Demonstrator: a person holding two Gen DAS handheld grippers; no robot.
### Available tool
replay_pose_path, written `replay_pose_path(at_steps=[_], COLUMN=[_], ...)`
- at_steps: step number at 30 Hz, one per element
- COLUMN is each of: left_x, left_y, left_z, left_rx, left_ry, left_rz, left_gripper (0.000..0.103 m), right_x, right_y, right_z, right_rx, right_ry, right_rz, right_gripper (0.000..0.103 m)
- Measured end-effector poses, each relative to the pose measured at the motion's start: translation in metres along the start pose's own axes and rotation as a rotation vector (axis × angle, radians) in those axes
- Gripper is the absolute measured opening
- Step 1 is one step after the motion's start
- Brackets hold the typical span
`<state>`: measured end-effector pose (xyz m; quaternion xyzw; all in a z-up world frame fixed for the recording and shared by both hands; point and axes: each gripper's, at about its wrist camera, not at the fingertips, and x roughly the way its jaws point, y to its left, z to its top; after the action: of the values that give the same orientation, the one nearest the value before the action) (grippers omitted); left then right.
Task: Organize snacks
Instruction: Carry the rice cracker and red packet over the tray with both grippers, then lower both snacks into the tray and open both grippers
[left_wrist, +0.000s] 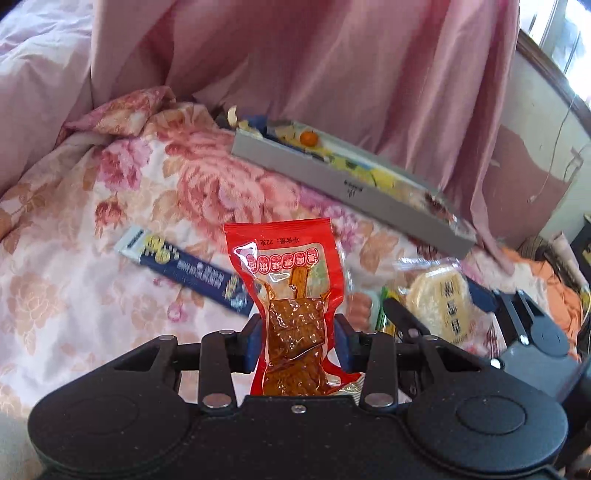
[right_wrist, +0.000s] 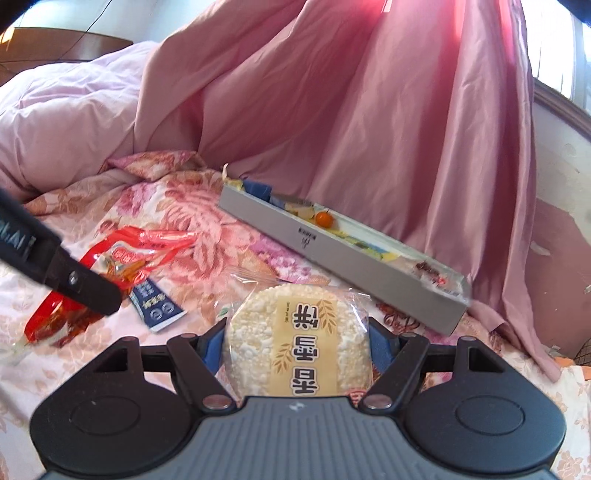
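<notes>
My left gripper (left_wrist: 299, 341) is shut on a red snack packet (left_wrist: 291, 280) with brown pieces inside, held upright above the floral bedspread. My right gripper (right_wrist: 297, 343) is shut on a round rice cracker in clear wrap (right_wrist: 299, 339). The cracker also shows in the left wrist view (left_wrist: 441, 301), and the red packet in the right wrist view (right_wrist: 122, 258). A long grey box (left_wrist: 332, 177) holding several snacks and a small orange fruit (left_wrist: 308, 138) lies ahead on the bed; it also shows in the right wrist view (right_wrist: 332, 254).
A dark blue snack stick packet (left_wrist: 184, 269) lies on the floral bedspread (left_wrist: 110, 206) to the left. A pink curtain (left_wrist: 351, 74) hangs behind the box. A pale pink duvet (right_wrist: 66, 122) is heaped at the far left.
</notes>
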<state>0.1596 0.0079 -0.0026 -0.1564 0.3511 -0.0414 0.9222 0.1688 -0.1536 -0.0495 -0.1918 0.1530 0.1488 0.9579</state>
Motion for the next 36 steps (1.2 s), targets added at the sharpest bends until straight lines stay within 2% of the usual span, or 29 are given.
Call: replay_pose_path(at_steps=[10,15,19,26,36], left_x=[0.031,0.063,0.095,0.14,0.18], left_y=[-0.03,-0.047,-0.054,-0.063,-0.07], left_z=[0.087,0.133,0.16,0.178,0.175], left_rx=[0.016,0.016,0.006,0.015,0.028], left_ry=[-0.145,-0.195,-0.213,-0.196,-0.139], left_rz=[0.005,0.003,0.028,0.072,0.091], left_gripper=[0.042,0.042,0.042,0.042,0.043], right_x=[0.014,0.042,0.072,0.113,0.148], right_y=[-0.028,-0.059,-0.083,-0.12,-0.133], right_z=[0.027,0.054,0.064,0.068,0.064], right_rx=[0.039,0.091,0.103,0.162,0.177], right_ry=[-0.154,-0.243,-0.26,-0.269,-0.204], right_rz=[-0.069,-0.1,-0.125,-0.164,-0.147], right_gripper=[0.078,0.078,0.078,0.078,0.078])
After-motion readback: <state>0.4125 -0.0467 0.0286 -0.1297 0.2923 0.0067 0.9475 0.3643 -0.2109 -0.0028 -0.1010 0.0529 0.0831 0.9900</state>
